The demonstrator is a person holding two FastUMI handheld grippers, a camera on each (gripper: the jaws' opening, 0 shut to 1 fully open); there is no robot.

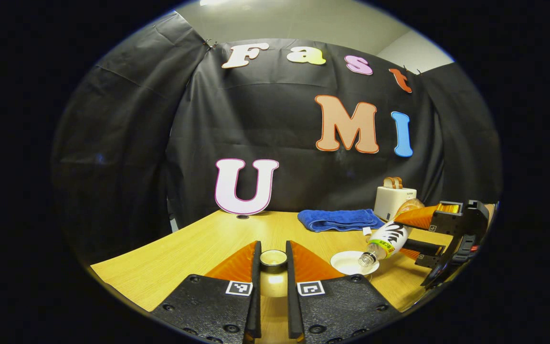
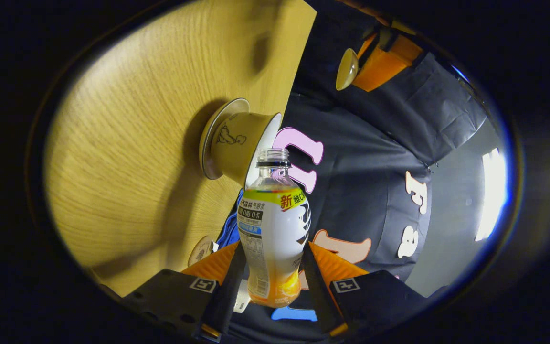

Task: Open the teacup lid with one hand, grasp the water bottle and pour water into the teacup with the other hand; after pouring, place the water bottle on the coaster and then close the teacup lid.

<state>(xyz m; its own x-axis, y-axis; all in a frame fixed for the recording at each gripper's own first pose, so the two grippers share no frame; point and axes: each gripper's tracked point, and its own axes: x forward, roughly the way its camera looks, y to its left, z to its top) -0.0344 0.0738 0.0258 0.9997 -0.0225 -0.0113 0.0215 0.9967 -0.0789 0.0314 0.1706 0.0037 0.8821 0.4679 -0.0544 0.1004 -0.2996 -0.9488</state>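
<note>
Tilting a clear plastic water bottle [image 2: 273,229] over the teacup [image 2: 237,148], the right gripper [image 2: 272,282] clamped it; the left gripper [image 1: 273,267] pinched the round lid [image 1: 273,258].

My left gripper [image 1: 273,246]: two flat black plates [image 1: 208,306] side by side, textured matte. Each carries a white square marker [image 1: 239,288] with a black pattern at its far inner corner. Round dark screws [image 1: 231,328] dot the near edges. Two long fingers [image 1: 256,286] run far from the plates, each backed by a ribbed wedge.

My right gripper [image 2: 272,248]: same build, black plates [image 2: 380,291], one square marker [image 2: 343,285] per plate. Seen from the left gripper view, on the right, its housing [image 1: 463,224] is black and blocky, with a curved black frame below and a small square marker on the side.
</note>
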